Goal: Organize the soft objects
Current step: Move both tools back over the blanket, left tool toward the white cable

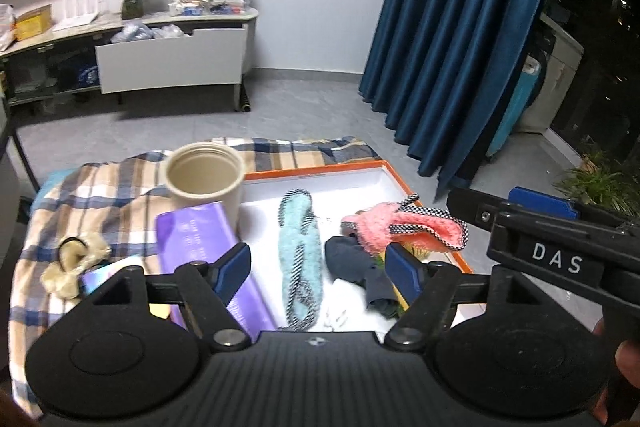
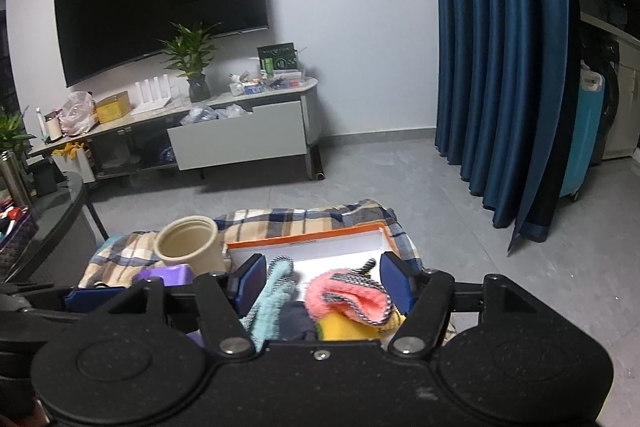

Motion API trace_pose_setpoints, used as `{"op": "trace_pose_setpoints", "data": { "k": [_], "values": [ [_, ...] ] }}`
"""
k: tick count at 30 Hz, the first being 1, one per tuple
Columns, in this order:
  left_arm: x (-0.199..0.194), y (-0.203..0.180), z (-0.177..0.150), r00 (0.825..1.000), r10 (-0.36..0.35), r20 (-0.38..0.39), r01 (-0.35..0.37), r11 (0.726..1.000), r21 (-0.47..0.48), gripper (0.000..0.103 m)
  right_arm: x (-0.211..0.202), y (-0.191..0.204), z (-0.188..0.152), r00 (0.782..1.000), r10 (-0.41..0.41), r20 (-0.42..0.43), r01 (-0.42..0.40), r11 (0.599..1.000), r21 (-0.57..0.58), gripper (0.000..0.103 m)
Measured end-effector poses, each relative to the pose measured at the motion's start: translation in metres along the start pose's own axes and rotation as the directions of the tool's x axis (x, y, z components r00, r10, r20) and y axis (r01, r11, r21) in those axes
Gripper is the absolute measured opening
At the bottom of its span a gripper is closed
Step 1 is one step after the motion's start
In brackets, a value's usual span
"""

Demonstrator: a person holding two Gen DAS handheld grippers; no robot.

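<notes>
A white box with an orange rim point(image 1: 312, 171) sits on a plaid cloth point(image 1: 100, 195). Inside it lie a light blue fuzzy cloth point(image 1: 300, 259), a pink fuzzy cloth point(image 1: 400, 227), a dark navy cloth point(image 1: 354, 259) and something yellow point(image 2: 344, 327). My left gripper point(image 1: 318, 269) hovers open over the blue cloth, its pads clear of it. My right gripper point(image 2: 322, 281) is open above the pink cloth point(image 2: 348, 297), which lies loose between and below its pads. A beige fluffy hair tie point(image 1: 74, 261) rests on the plaid cloth at the left.
A beige cup point(image 1: 204, 179) and a purple box point(image 1: 200, 247) stand left of the white box. Beyond are grey floor, a TV stand with an open drawer point(image 2: 240, 139), a blue curtain point(image 2: 500, 67), a blue suitcase point(image 2: 580, 135) and a dark round table point(image 2: 52, 211) at the left.
</notes>
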State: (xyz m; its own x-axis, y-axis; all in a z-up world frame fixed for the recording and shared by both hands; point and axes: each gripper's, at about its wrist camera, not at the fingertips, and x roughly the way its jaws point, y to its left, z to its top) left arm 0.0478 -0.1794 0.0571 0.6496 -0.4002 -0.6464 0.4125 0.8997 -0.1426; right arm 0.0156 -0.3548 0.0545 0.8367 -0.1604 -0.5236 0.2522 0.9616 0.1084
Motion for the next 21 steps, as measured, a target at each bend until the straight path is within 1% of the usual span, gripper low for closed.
{"op": "trace_pose_setpoints", "data": {
  "k": [3,5,10,14,16,18,21],
  "values": [
    [-0.013,0.004,-0.002,1.0,0.018,0.016,-0.018,1.0,-0.013,0.079,-0.007,0.005,0.001,1.0,0.015,0.012,-0.015,1.0,-0.003,0.077],
    [-0.025,0.006,-0.005,0.999,0.043,0.032,-0.042,0.999,-0.016,0.081,-0.011,0.01,0.001,0.999,0.03,0.018,-0.029,1.0,-0.008,0.077],
    [-0.052,0.012,-0.014,0.992,0.116,0.056,-0.113,0.992,-0.056,0.082,-0.024,0.023,-0.001,0.996,0.078,0.031,-0.077,0.996,-0.032,0.077],
    [-0.081,0.022,-0.022,0.986,0.149,0.078,-0.142,0.986,-0.092,0.083,-0.032,0.031,-0.003,0.993,0.113,0.036,-0.111,0.993,-0.046,0.077],
    [-0.099,0.029,-0.024,0.984,0.156,0.08,-0.145,0.981,-0.128,0.083,-0.038,0.036,-0.003,0.99,0.133,0.043,-0.131,0.99,-0.052,0.077],
    [-0.12,0.034,-0.024,0.986,0.147,0.083,-0.132,0.977,-0.166,0.083,-0.043,0.041,-0.003,0.987,0.15,0.052,-0.148,0.988,-0.054,0.077],
    [-0.152,0.032,-0.022,0.983,0.134,0.122,-0.109,0.975,-0.193,0.087,-0.051,0.045,-0.002,0.981,0.182,0.068,-0.178,0.982,-0.057,0.077]
  ]
}}
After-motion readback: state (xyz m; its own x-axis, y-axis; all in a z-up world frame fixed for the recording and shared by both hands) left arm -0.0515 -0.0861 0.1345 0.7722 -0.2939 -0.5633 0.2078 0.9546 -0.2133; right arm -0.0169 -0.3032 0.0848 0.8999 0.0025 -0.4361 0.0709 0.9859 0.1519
